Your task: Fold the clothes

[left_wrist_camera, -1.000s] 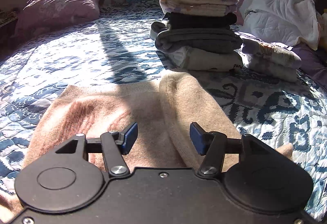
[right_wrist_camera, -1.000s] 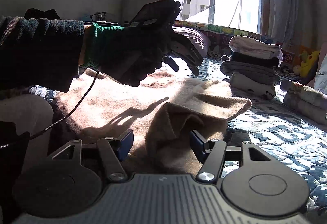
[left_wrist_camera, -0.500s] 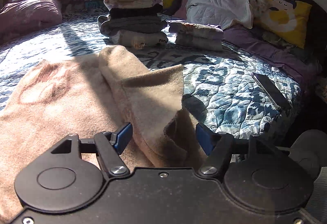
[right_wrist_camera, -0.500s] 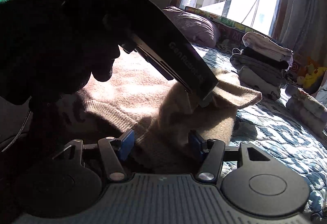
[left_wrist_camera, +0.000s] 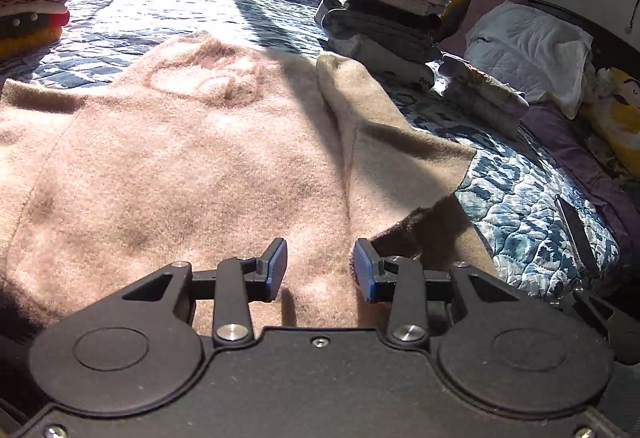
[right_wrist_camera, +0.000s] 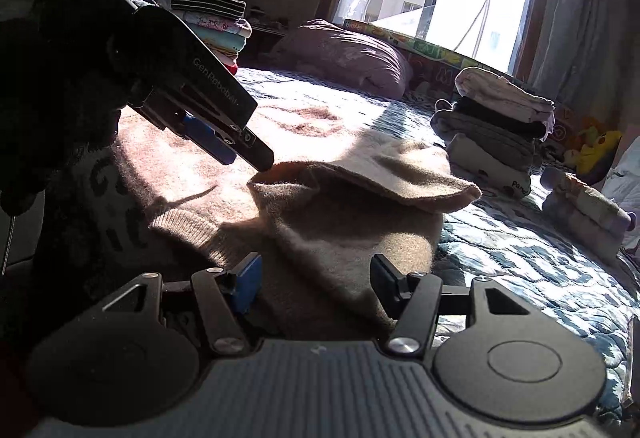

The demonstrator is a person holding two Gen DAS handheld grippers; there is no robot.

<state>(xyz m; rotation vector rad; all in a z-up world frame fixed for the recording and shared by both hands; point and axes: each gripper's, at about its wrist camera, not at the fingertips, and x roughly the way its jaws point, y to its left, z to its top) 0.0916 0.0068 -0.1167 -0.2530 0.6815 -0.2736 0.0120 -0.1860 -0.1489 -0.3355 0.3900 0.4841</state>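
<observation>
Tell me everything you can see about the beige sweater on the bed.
The beige sweater looks like fuzzy, soft knit, lying spread mostly flat on the blue patterned quilt, half in sunlight, half in shadow. A faint darker looped design shows on its chest. Its sleeve is folded over the body, the edge lifted and forming a raised flap. A ribbed hem shows in the right wrist view. The left gripper hovers open just above it; the right gripper is open around a bunched fold.
</observation>
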